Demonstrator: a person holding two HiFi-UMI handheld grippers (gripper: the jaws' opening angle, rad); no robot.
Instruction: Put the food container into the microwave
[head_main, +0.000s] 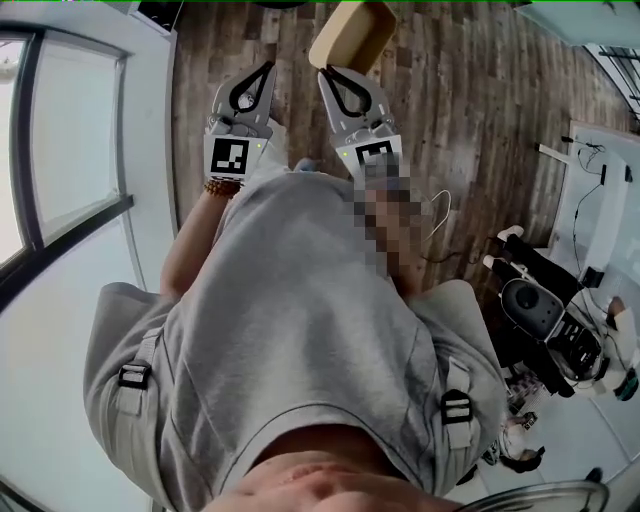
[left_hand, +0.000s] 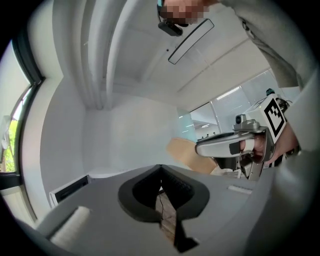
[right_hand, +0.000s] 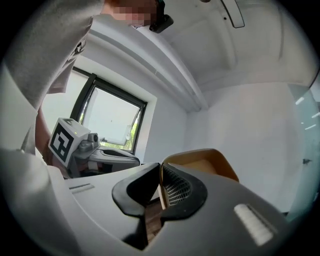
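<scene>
My right claw (head_main: 328, 72) grips the container (head_main: 352, 32) by its rim at twelve o'clock above the floor (head_main: 470, 90), my left claw (head_main: 266, 70) closed on nothing at eleven; I judge I'm mid-carry and must next find the microwave, unseen here.

Floor (head_main: 480, 90): wood planks in mixed brown tones, seen across the upper middle and upper right of the head view. A thin white cable (head_main: 447, 203) is looped on the planks right of centre. A black-and-white machine (head_main: 535, 305) is stood on them at the right edge. The foot of a white furniture frame (head_main: 556, 152) is set on the planks higher up on the right.
</scene>
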